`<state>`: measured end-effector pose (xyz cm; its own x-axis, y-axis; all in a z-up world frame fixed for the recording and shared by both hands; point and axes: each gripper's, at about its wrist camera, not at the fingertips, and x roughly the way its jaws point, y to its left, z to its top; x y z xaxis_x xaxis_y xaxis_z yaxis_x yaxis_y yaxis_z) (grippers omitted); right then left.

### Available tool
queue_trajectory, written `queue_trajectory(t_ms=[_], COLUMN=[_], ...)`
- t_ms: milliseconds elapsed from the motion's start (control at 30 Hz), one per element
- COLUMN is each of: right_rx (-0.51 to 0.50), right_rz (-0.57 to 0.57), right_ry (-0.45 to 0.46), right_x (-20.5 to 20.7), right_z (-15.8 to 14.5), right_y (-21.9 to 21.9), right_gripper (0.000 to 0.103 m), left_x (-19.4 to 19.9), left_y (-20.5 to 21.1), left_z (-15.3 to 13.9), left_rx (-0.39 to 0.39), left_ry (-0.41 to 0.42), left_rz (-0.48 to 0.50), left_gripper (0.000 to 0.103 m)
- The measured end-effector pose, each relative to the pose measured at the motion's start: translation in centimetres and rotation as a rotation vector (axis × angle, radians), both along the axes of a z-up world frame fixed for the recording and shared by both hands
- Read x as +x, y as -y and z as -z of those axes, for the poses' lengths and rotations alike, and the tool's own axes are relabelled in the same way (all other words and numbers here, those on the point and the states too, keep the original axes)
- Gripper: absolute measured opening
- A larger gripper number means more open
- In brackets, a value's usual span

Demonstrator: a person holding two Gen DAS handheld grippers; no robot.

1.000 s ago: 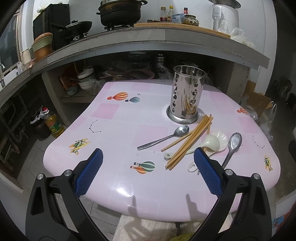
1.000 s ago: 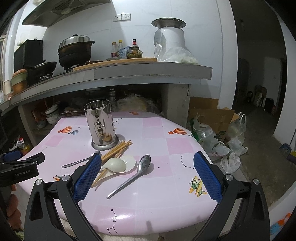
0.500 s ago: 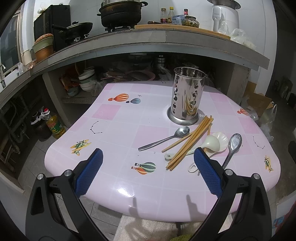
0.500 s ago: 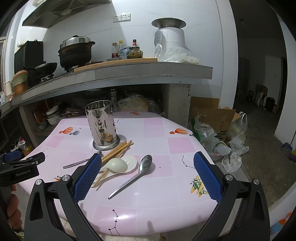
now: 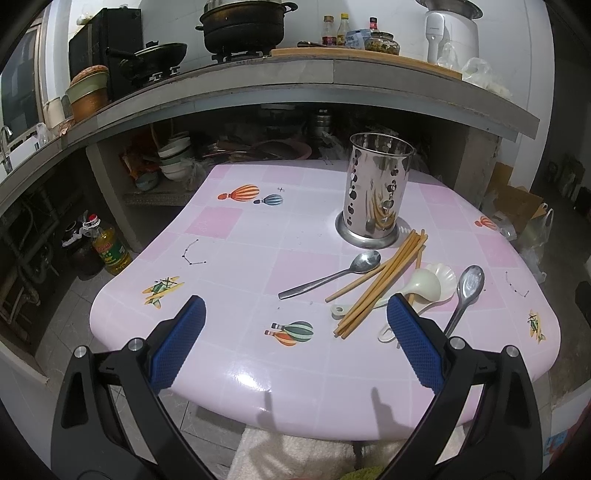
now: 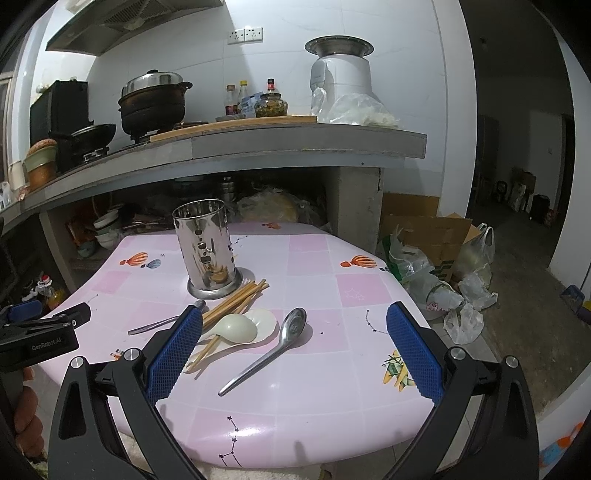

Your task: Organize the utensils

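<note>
Two views, left wrist first: left gripper [image 5: 293, 328] is hovering over the near edge of the pink table [image 5: 236, 266], jaws spread wide, holding nothing. Steel utensil holder [image 5: 377, 190] is standing upright toward the far right of the table. Just in front of it, chopsticks [image 5: 380, 282] are lying in a loose bundle, a metal spoon [image 5: 330, 275] on their left, white ceramic spoons [image 5: 424, 284] partly under them, a second metal spoon [image 5: 466, 291] on the right. Concrete counter [image 5: 332, 79] is running behind, carrying a black pot [image 5: 243, 26]; oil bottle [image 5: 109, 247] is sitting on the floor at left.

Right wrist view: right gripper [image 6: 293, 347] is also hovering jaws wide apart, empty, above the table [image 6: 369, 295]. Utensil holder [image 6: 205, 249] is standing far left, chopsticks [image 6: 236, 301] and white spoons [image 6: 251, 326] lying beside it, metal spoon [image 6: 271, 350] nearest. Cardboard box [image 6: 424, 229] and plastic bags [image 6: 443, 291] are sitting on the floor at right.
</note>
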<state>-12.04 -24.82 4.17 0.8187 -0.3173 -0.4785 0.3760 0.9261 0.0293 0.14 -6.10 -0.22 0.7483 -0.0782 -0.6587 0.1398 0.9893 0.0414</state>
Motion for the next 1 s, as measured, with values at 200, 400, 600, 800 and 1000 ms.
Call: queue_trajectory(t_ms=[200, 400, 600, 800, 1000], right_rx=[0.023, 0.033, 0.037, 0.046, 0.054], right_rz=[0.002, -0.003, -0.016, -0.004, -0.010], right_ry=[-0.048, -0.092, -0.144, -0.216, -0.256], right_x=[0.9, 2.3, 4.3, 6.6, 8.7], right_z=[0.6, 1.5, 2.6, 4.7, 6.5], right_y=[0.2, 0.3, 0.3, 1.0, 2.3], right_gripper=[0.097, 0.097, 0.097, 0.097, 0.097], left_x=[0.5, 1.5, 3.0, 5.4, 7.5], left_y=[0.1, 0.3, 0.3, 0.3, 0.6], left_z=[0.5, 1.5, 2.6, 4.7, 7.2], left_rx=[0.008, 0.025, 0.041, 0.050, 0.049], left_ry=[-0.026, -0.067, -0.102, -0.181, -0.247], left_rz=[0.003, 0.006, -0.006, 0.013, 0.066], left_gripper=[0.095, 0.095, 0.095, 0.095, 0.095])
